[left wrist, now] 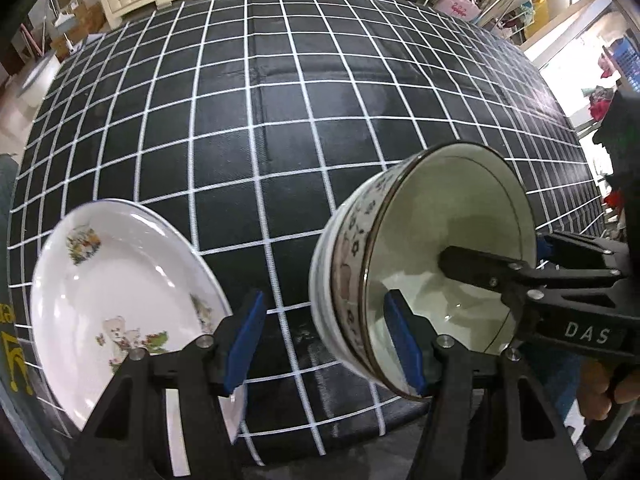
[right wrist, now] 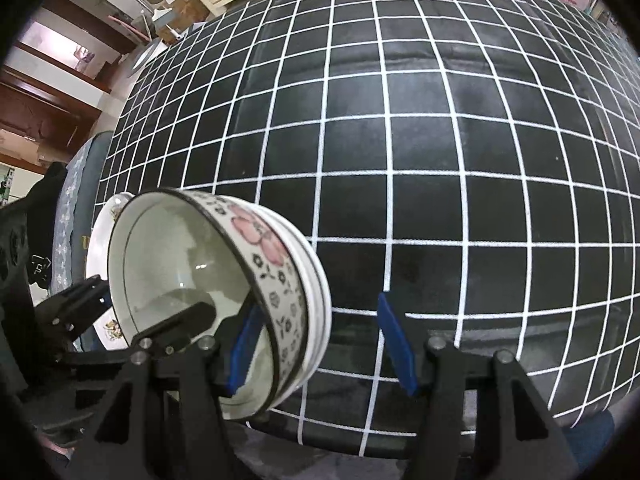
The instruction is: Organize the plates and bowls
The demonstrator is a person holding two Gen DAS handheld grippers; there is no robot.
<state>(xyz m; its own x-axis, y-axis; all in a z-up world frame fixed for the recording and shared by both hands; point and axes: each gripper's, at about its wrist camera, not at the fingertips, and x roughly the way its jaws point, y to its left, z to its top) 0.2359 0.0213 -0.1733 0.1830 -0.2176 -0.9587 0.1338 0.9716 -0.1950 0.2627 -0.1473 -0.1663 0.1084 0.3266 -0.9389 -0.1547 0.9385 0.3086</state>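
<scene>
Bench (left wrist: 320,92) is covered in a black cloth with a white grid. A stack of bowls (left wrist: 352,264) stands near its front edge, the top one flower-patterned outside with a dark rim and pale inside, with white rims showing beneath it. A white plate (left wrist: 112,280) printed with bears and flowers lies just beside the stack on the left, apart from it. The left tongs (left wrist: 325,296) point steeply down at middling width, straddling the left wall of the top bowl: one blue pad sits inside the bowl, the other stands clear outside, by the plate's edge. The right tongs (right wrist: 320,304) are set likewise over the opposite wall, one pad inside and the other well off the outer face. Neither pair is seen pressing on the bowl, so nothing is gripped. Part of the hand (left wrist: 604,396) carrying the right tongs shows at the lower right of the left wrist view.
</scene>
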